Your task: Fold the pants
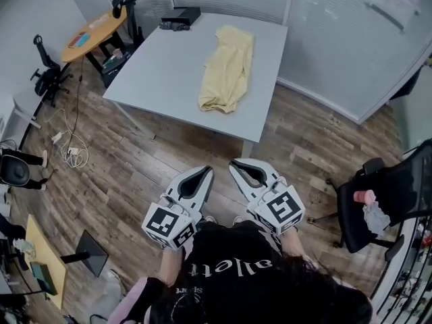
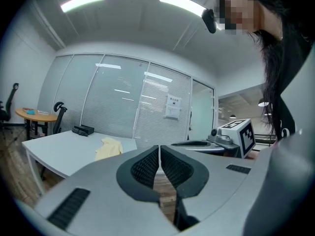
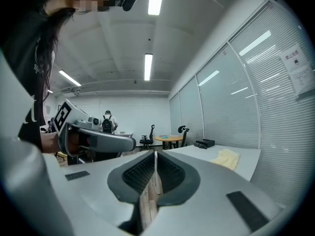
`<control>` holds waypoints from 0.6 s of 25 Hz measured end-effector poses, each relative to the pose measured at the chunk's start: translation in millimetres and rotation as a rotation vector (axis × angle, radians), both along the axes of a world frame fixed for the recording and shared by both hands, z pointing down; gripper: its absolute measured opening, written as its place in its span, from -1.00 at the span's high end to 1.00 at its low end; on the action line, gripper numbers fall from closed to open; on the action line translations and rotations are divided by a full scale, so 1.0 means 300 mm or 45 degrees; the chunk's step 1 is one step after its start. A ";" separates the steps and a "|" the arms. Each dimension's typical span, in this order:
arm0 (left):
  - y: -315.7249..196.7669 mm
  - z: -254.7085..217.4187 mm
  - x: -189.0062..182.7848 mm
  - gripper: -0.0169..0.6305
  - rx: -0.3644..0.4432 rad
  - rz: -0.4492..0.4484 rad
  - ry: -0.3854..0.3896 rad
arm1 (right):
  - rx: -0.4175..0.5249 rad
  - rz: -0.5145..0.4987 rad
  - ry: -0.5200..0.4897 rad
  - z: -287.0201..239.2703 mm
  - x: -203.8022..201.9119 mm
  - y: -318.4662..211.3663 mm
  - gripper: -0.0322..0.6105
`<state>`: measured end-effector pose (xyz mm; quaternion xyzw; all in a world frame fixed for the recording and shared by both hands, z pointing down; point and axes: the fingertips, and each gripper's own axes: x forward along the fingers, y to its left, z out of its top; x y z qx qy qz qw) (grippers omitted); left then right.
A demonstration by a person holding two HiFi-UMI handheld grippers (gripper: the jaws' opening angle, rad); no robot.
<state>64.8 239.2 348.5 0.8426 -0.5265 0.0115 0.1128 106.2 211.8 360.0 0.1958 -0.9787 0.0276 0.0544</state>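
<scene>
Pale yellow pants [image 1: 227, 66] lie crumpled lengthwise on the right part of a grey table [image 1: 162, 73]. They also show small and far off as the yellow pants [image 2: 109, 148] in the left gripper view and the pants [image 3: 225, 158] in the right gripper view. My left gripper [image 1: 206, 172] and right gripper [image 1: 234, 165] are held close to the person's body over the wooden floor, well short of the table. Both are shut with nothing between the jaws. The left gripper's tip [image 2: 158, 147] and the right gripper's tip [image 3: 154, 153] point about level toward the table.
A black box [image 1: 181, 15] sits at the table's far edge. A black office chair [image 1: 388, 194] stands at the right. At the left are a round orange table [image 1: 94, 32], chairs [image 1: 47, 69] and floor cables [image 1: 67, 147]. Glass partition walls [image 1: 337, 32] run behind the table.
</scene>
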 end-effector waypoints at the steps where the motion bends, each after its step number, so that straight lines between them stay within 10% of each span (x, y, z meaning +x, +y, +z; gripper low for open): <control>1: 0.000 0.004 0.008 0.85 0.001 -0.008 0.003 | -0.002 -0.009 0.000 0.007 0.008 0.000 0.80; 15: -0.017 0.052 0.063 0.85 -0.051 -0.064 -0.037 | -0.033 -0.118 -0.016 0.053 0.030 -0.023 0.80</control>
